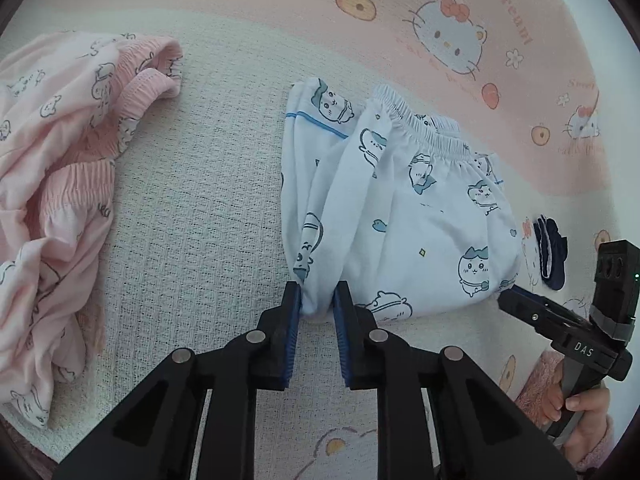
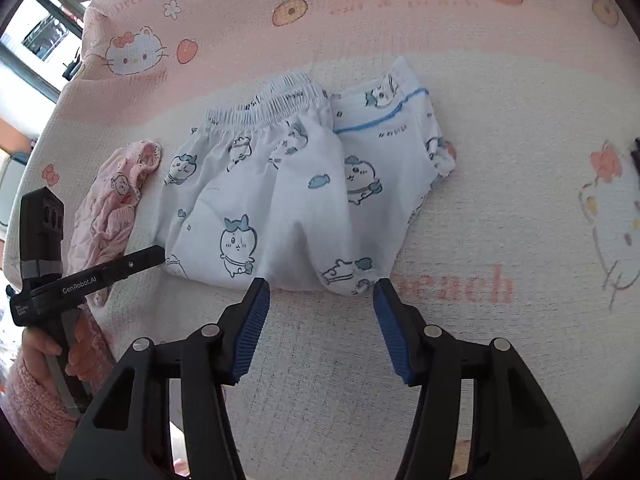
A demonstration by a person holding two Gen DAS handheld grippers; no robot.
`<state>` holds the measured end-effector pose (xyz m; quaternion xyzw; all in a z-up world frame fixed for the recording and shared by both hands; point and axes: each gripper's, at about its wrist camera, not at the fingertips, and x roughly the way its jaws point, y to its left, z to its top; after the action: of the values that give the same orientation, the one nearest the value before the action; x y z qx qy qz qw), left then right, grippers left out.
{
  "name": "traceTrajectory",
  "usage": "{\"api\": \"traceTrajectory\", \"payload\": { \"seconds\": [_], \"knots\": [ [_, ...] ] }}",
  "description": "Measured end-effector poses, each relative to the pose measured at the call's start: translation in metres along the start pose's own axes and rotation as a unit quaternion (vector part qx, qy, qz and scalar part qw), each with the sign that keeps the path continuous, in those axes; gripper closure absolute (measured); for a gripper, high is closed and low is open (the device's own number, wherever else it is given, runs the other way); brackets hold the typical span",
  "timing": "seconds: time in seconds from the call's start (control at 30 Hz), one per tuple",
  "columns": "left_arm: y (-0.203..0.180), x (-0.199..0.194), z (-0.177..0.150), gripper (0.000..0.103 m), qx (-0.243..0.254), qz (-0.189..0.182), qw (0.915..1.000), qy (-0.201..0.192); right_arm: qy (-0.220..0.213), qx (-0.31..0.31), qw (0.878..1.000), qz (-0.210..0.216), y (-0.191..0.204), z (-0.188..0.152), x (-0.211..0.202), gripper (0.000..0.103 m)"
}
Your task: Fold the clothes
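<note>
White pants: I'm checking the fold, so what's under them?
The white pants lie folded on the cream-and-pink blanket, which shows all around them. A leg end with a blue stripe peeks from beneath the top layer. Anything else beneath is covered.

Cartoon-print blanket [image 1: 208, 216] under white pants [image 1: 420, 216], pink clothes [image 1: 52, 184]

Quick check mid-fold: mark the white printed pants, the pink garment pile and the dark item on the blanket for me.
white printed pants [image 2: 280, 200], right wrist view, on the middle of the folded fabric.
pink garment pile [image 1: 52, 184], left wrist view, on its crumpled middle.
dark item [image 1: 552, 248], left wrist view, on its centre.
</note>
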<state>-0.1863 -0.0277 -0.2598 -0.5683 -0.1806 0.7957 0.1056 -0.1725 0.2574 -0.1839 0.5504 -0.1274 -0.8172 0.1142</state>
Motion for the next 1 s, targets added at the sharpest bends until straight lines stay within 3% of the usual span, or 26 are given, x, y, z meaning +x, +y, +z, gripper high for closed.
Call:
{"api": "traceTrajectory", "payload": {
  "seconds": [0.1, 0.23, 0.27, 0.3, 0.33, 0.4, 0.6, 0.77, 0.83, 0.9, 1.0],
  "knots": [
    [-0.002, -0.006, 0.002, 0.085, 0.016, -0.008, 0.9998, -0.010, -0.020, -0.033, 0.999, -0.002, 0.003, 0.004, -0.015, 0.045],
    [-0.009, -0.001, 0.005, 0.088, 0.040, 0.000, 0.9992, -0.005, -0.003, -0.032, 0.998, 0.055, -0.004, 0.014, 0.009, 0.048],
    [-0.009, 0.003, 0.004, 0.092, 0.037, 0.005, 0.9993, 0.001, 0.012, -0.032, 0.997, 0.064, -0.005, 0.016, 0.018, 0.055],
    [-0.007, 0.002, 0.004, 0.093, 0.031, 0.002, 0.9995, 0.002, 0.033, -0.029, 0.996, 0.074, -0.005, 0.016, 0.029, 0.075],
    [-0.005, 0.000, 0.004, 0.094, 0.025, -0.002, 0.9997, 0.001, 0.037, -0.019, 0.996, 0.080, -0.008, 0.014, 0.031, 0.085],
    [-0.002, -0.007, 0.008, 0.097, 0.018, -0.009, 0.9998, -0.002, 0.037, 0.002, 0.994, 0.099, -0.015, 0.008, 0.032, 0.091],
    [-0.013, -0.036, 0.012, 0.098, 0.027, -0.011, 0.9992, -0.029, 0.022, 0.025, 0.990, 0.139, -0.015, -0.005, 0.001, 0.095],
    [-0.032, -0.051, -0.016, 0.098, 0.048, -0.017, 0.9985, -0.020, 0.006, 0.021, 0.990, 0.139, -0.008, -0.023, -0.035, 0.096],
    [-0.032, -0.052, -0.028, 0.098, 0.049, -0.003, 0.9987, -0.013, 0.010, 0.030, 0.992, 0.120, -0.010, -0.033, -0.036, 0.096],
    [-0.022, -0.047, -0.029, 0.098, 0.036, 0.009, 0.9993, -0.005, 0.015, 0.029, 0.997, 0.071, -0.012, -0.040, -0.033, 0.093],
    [-0.009, -0.043, -0.024, 0.098, 0.016, 0.008, 0.9998, 0.003, 0.007, 0.035, 0.998, 0.053, -0.016, -0.043, -0.035, 0.089]
  ]
}}
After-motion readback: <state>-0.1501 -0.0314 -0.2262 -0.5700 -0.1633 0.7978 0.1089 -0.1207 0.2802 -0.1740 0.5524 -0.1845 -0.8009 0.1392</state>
